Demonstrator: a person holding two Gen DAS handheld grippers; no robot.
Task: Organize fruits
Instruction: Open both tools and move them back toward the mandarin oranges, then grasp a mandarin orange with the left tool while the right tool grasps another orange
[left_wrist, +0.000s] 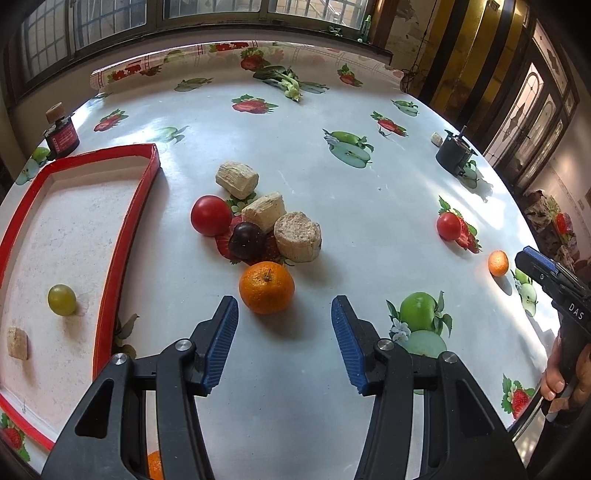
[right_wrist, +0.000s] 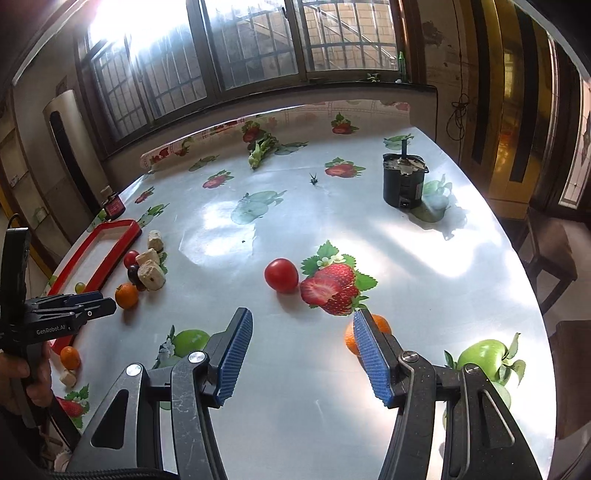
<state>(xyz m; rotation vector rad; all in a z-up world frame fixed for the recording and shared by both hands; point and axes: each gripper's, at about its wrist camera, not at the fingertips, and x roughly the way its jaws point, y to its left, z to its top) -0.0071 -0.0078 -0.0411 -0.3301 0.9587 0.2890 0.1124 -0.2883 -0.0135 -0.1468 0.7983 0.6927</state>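
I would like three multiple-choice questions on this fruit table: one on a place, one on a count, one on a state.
1. Where does the green grape lie?
A. in the red-rimmed tray
B. on the bare tablecloth
C. on the windowsill

2. How many pale cut chunks lie beside the dark plum?
A. one
B. three
C. five

3. How is the left claw?
A. shut on a tomato
B. shut and empty
C. open and empty

Key: 1 A, the red rim surrounds the grape. 2 B, three chunks cluster by the plum. 3 C, the fingers stand apart, the big orange just ahead.
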